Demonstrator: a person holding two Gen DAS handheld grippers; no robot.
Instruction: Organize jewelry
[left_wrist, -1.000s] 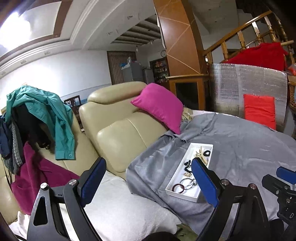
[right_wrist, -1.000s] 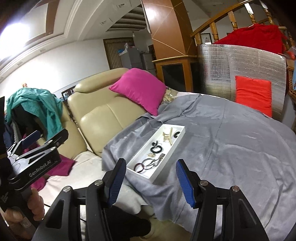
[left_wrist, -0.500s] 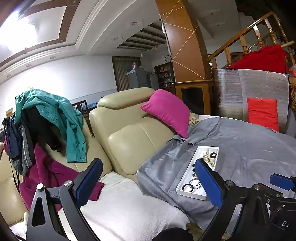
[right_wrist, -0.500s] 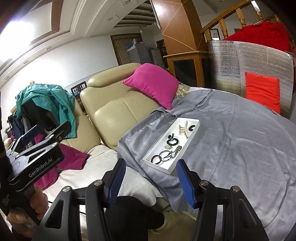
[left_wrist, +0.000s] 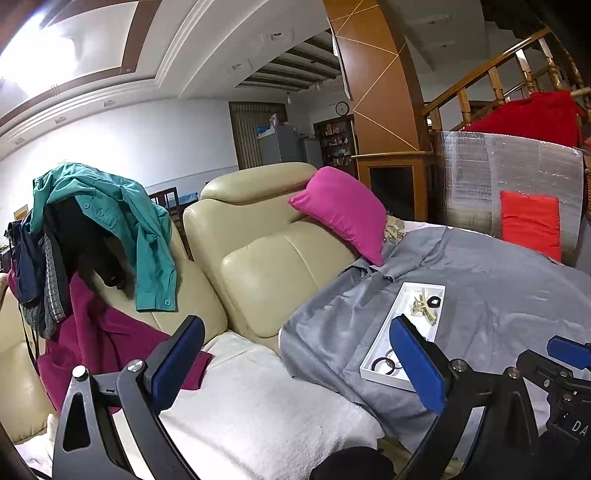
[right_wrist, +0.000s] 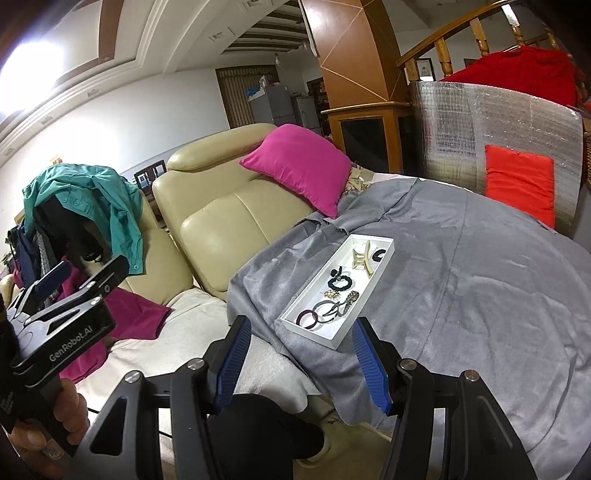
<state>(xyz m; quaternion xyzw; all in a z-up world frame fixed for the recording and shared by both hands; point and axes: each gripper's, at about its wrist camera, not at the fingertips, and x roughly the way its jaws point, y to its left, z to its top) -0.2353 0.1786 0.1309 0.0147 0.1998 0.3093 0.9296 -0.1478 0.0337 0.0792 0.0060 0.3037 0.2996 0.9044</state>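
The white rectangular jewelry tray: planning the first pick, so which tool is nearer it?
Right, I'd judge. The right tool hangs open just short of the white rectangular jewelry tray's near end; the left tool sits open, off to its left.

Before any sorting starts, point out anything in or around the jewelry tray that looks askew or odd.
The white tray lies skewed on the rumpled grey cloth, near its drooping edge. Inside, the bangles, black scrunchie and cream hair claw lie loosely jumbled. Nothing looks spilled or damaged. Both hand-held grippers, left and right, are open and empty.
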